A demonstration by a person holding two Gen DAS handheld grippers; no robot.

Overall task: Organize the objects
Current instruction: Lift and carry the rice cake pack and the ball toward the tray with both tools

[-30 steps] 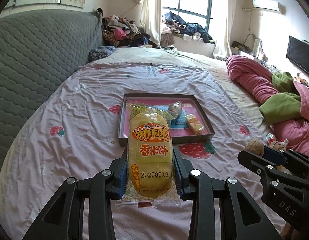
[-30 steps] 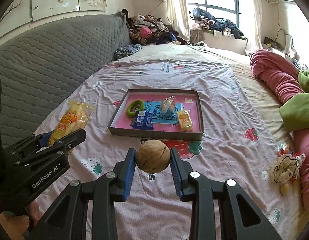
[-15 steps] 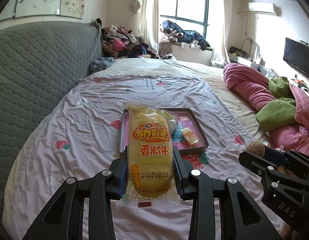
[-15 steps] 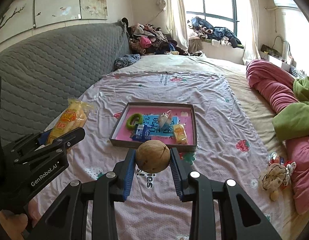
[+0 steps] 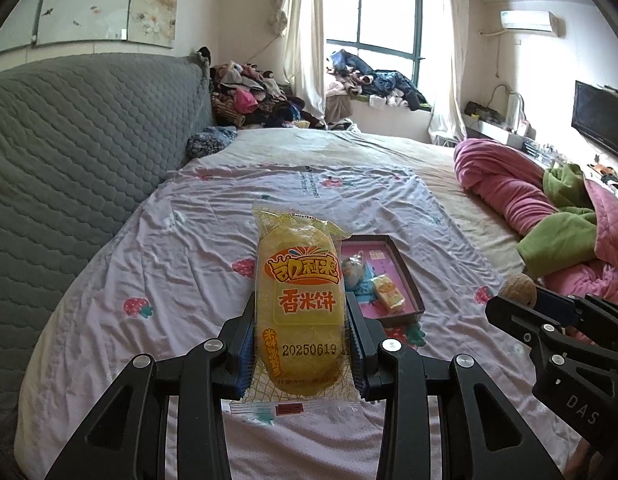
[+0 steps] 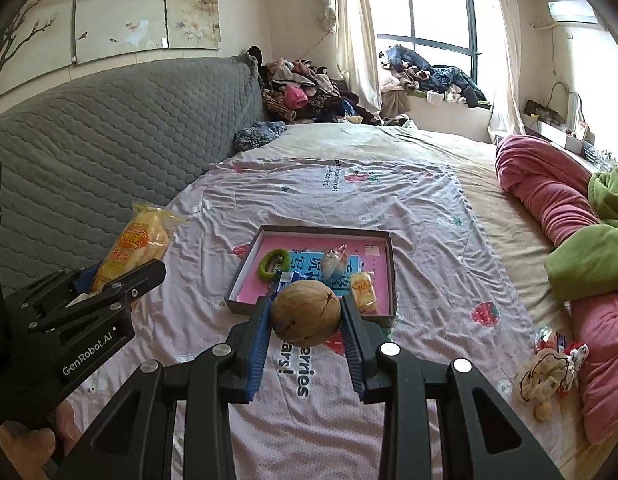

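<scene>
in the left wrist view, the left gripper (image 5: 301,336) is clenched on a yellow plastic-wrapped rice cracker packet (image 5: 299,304), its blue pads pressing the sides of the lower half while the long upper half stands free above the jaws; the packet hangs over the pale lilac strawberry-print bedsheet (image 5: 149,272), with the shallow dark-rimmed pink tray (image 5: 409,280) beyond it to the right. the risk here, as i judge it, is the slick wrapper sliding between the pads, or the brittle cracker cracking if the squeeze tightens, and the tall free end could tip against the tray rim on the way in. in the right wrist view, the right gripper (image 6: 307,320) grasps a round brown walnut-like nut (image 6: 306,314) by its sides, held above the sheet just near of the tray (image 6: 391,264), which already holds a green ring (image 6: 274,263), a small blue packet (image 6: 285,279), a clear wrapped sweet (image 6: 335,263) and a small yellow snack pack (image 6: 363,290). a hard round shell can squirt out of flat pads and roll off the bed, and the crowded near end of the tray leaves little bare floor, so a careless drop may knock things about. the two grippers are close, so they could collide over the tray.
</scene>
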